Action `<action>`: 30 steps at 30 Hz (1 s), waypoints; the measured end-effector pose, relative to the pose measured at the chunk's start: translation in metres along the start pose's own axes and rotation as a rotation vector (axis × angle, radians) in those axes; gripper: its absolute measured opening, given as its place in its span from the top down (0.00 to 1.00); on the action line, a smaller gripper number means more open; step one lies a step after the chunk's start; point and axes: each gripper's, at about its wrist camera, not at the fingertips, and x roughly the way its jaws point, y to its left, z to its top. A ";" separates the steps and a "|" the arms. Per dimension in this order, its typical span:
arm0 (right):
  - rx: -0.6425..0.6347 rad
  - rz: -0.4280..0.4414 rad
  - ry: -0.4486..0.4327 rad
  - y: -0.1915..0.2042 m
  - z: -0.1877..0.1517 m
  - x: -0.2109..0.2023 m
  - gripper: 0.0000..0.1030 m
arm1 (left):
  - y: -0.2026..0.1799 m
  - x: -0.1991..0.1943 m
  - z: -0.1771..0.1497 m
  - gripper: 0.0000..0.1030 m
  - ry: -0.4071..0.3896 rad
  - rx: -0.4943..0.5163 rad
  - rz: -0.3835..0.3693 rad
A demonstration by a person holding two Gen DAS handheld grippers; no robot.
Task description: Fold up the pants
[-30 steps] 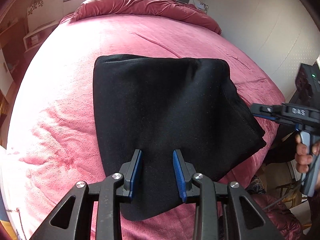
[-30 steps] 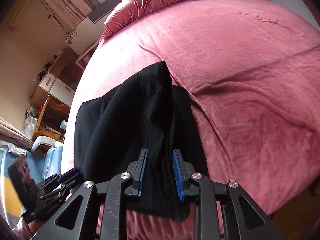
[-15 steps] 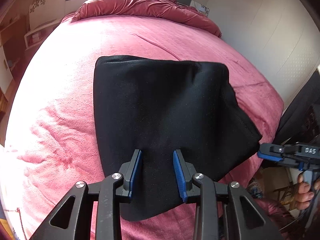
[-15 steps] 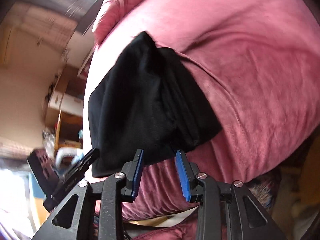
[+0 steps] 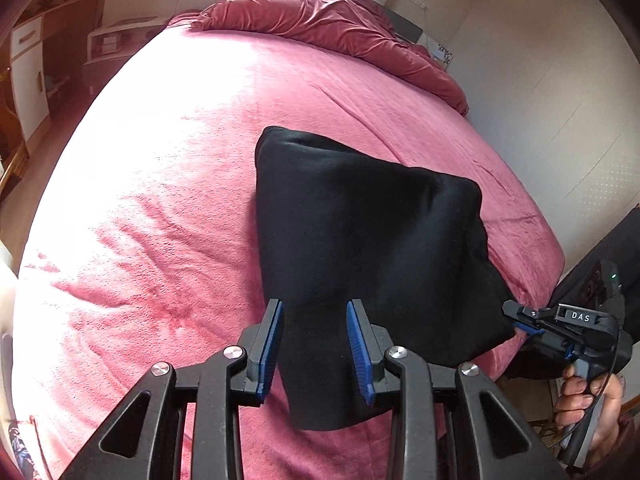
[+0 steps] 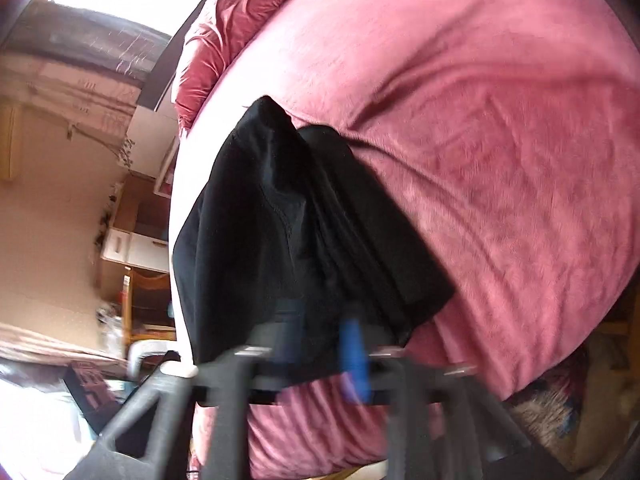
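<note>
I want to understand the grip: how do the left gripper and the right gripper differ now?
The left gripper has its jaws apart over the black pants; the right gripper has just closed its jaws on the pants' corner. Left is sharp, right is blurred in its own view. Both point down at the bed.

Two hand-held tools, both angled downward.
The left tool has its blue-padded jaws partly apart. The right tool, gripped at its handle by a hand, has just been closing its jaws; they are now closed and appear motion-blurred in the right wrist view.
</note>
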 end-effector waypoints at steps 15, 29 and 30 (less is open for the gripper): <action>-0.162 -0.146 0.042 -0.002 0.000 -0.006 0.82 | -0.010 -0.004 0.000 0.55 -0.021 0.102 0.126; -0.274 -0.137 0.049 0.021 0.051 0.030 0.32 | -0.014 0.004 0.009 0.37 -0.012 0.115 0.134; -0.280 -0.133 0.064 0.020 0.055 0.037 0.30 | -0.014 0.006 0.010 0.37 -0.007 0.116 0.128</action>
